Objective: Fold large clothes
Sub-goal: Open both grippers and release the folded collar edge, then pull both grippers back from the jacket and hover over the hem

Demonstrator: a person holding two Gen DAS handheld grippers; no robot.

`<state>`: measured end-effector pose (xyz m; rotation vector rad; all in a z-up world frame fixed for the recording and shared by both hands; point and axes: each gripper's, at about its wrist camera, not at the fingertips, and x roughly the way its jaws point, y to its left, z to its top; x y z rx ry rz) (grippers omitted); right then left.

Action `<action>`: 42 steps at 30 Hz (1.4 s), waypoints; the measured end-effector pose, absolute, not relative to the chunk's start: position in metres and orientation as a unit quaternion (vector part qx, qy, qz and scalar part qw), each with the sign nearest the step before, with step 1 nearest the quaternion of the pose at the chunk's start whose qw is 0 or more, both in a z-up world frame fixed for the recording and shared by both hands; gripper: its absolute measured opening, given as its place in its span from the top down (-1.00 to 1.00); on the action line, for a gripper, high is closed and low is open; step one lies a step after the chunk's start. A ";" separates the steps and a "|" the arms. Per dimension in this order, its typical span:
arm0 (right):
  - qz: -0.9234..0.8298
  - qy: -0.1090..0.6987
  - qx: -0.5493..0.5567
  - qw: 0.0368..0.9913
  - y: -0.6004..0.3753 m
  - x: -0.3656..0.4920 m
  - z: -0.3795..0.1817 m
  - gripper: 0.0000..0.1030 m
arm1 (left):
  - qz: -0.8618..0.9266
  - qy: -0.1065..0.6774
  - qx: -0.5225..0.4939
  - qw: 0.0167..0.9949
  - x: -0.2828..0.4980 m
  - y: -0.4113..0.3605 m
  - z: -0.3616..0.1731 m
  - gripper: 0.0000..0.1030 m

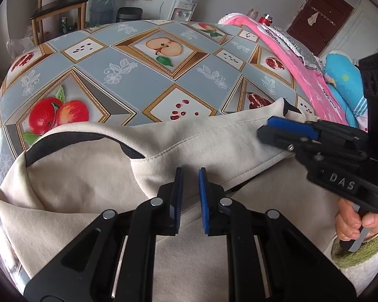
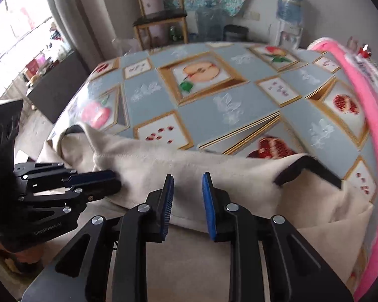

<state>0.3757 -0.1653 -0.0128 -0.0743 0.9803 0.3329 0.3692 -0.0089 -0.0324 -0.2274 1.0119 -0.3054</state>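
- Lying across the near edge of the fruit-print tabletop [image 1: 148,75] is one cream garment [image 1: 88,181] with black trim, part of it folded over on itself.
- Left gripper [image 1: 190,191]: fingers parted, nothing between them, poised over the fold.
- Right gripper [image 2: 187,196]: fingers likewise apart and empty.
- Risk, as I judge it: a pinch catching only the top layer would drag the fold askew; cloth overhanging the edge could slide off.
- Count: one garment, two grippers, one pink cloth [image 1: 289,58] at the tabletop's right side.
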 end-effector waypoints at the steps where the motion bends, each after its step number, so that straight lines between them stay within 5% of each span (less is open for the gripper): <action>1: 0.147 0.477 -0.034 0.866 -0.169 0.378 -0.018 0.52 | -0.145 0.482 -0.110 0.857 0.370 -0.008 -0.033 0.76; 8: 0.121 0.494 -0.023 0.861 -0.181 0.363 -0.010 0.31 | -0.130 0.488 -0.110 0.856 0.368 -0.009 -0.029 0.72; 11: 0.108 0.469 -0.019 0.877 -0.191 0.334 0.016 -0.20 | -0.110 0.495 -0.119 0.854 0.364 -0.007 -0.020 0.30; 13: 0.110 0.460 -0.011 0.881 -0.197 0.311 0.030 -0.29 | -0.085 0.492 -0.101 0.860 0.358 -0.010 -0.009 -0.01; 17: 0.103 0.457 0.010 0.884 -0.212 0.274 0.043 -0.46 | -0.055 0.486 -0.056 0.870 0.336 -0.017 0.014 -0.16; 27: 0.086 0.468 0.053 0.878 -0.230 0.186 0.036 -0.48 | -0.044 0.466 -0.026 0.883 0.241 -0.024 0.051 -0.53; 42: 0.104 0.494 0.012 0.863 -0.208 0.133 0.002 -0.66 | 0.022 0.492 -0.051 0.869 0.131 -0.023 0.005 -0.60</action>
